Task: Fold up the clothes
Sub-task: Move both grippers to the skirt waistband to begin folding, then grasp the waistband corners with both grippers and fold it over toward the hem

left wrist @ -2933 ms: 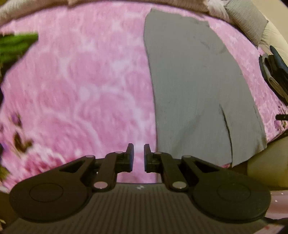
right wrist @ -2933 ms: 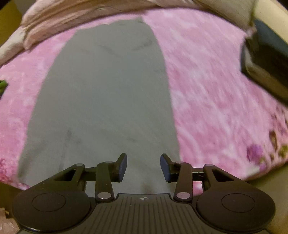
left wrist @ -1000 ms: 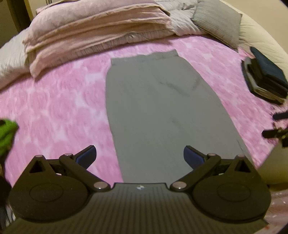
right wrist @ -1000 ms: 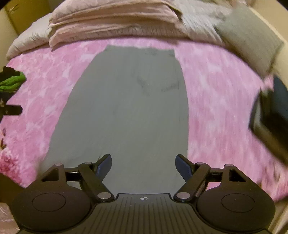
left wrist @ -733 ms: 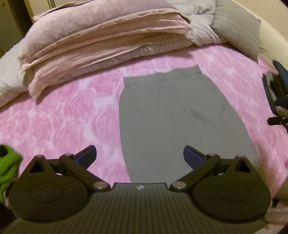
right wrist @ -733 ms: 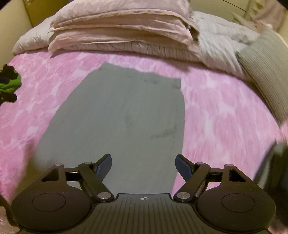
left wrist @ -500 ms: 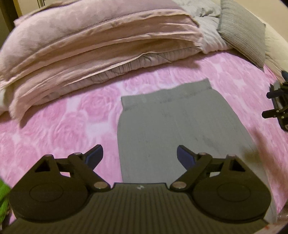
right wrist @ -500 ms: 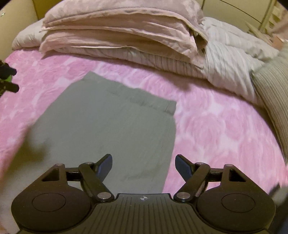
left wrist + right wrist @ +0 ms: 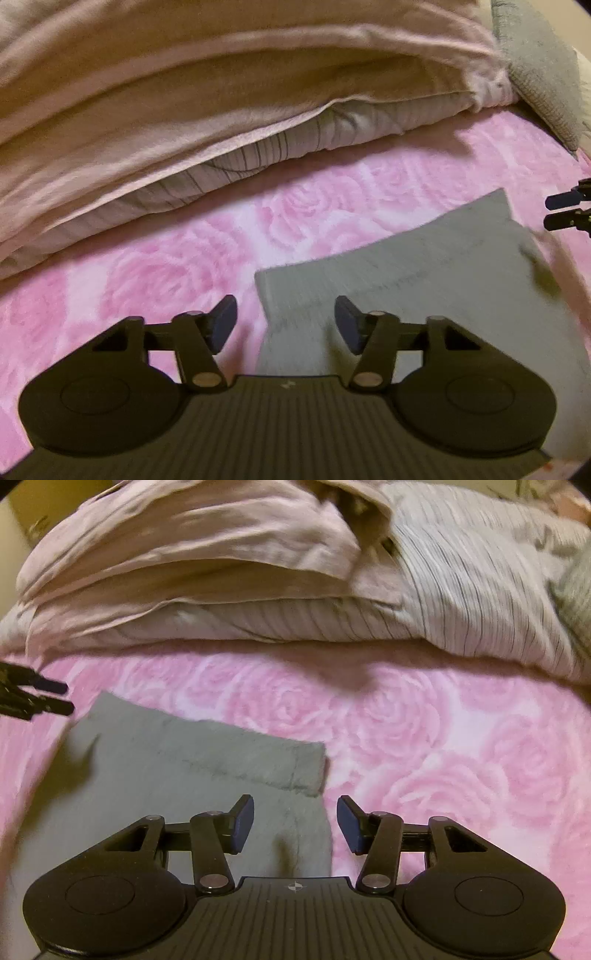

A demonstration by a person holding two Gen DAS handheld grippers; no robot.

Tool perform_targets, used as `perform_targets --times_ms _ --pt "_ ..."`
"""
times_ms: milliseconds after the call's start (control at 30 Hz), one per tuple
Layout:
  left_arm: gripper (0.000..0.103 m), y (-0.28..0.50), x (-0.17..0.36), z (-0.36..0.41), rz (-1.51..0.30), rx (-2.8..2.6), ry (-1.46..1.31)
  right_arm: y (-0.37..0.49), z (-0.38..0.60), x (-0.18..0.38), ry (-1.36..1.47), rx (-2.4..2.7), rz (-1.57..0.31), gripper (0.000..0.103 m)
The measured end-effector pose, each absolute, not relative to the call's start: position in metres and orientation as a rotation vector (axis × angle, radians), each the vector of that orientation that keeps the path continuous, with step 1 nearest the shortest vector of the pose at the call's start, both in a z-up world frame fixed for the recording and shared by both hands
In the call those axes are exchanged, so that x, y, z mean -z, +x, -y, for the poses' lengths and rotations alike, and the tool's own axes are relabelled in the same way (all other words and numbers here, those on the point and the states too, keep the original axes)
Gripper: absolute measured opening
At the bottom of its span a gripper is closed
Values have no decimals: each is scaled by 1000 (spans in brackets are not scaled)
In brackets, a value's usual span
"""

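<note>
A grey garment [image 9: 424, 273] lies flat on the pink rose-patterned blanket [image 9: 147, 280], its banded far end towards the pillows. My left gripper [image 9: 285, 325] is open, its fingers straddling the garment's far left corner. The same grey garment [image 9: 177, 775] fills the lower left of the right wrist view. My right gripper [image 9: 295, 825] is open over its far right corner, which lies between the fingers. Each gripper's tips show at the other view's edge: the right gripper [image 9: 567, 212] and the left gripper [image 9: 37, 699].
Stacked beige-pink bedding [image 9: 184, 92] and a striped quilt [image 9: 461, 590] lie just beyond the garment. A grey ribbed cushion [image 9: 535, 62] sits at the far right. The pink blanket [image 9: 461, 760] spreads to the right of the garment.
Both grippers have travelled forward along the garment from its near end to its far banded end. Their jaws, wide a second ago, have narrowed around the two far corners.
</note>
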State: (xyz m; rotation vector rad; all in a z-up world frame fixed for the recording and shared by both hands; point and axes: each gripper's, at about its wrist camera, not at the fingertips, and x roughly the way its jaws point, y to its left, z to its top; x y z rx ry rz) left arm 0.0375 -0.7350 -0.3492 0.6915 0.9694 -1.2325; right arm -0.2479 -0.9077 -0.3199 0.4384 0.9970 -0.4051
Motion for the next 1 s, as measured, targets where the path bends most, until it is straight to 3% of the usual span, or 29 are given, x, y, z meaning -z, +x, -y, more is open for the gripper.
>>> perform_targets --times_ms 233,433,667,700,767,1000 --pt "29 59 385 765 -1079 1242 708 -235 930 345 473 358 -978 45" --pt "30 65 391 772 -1109 1247 716 -221 950 363 505 337 -985 42" --pt "29 66 394 771 -1093 1265 700 -217 957 373 543 330 -992 11" --pt "28 66 393 770 -1088 1269 697 -218 957 372 551 338 -986 9" --pt "11 65 389 768 -1062 1264 696 -220 954 368 542 344 -973 8" --pt "6 47 348 743 -947 1338 686 -231 933 330 485 343 -924 7"
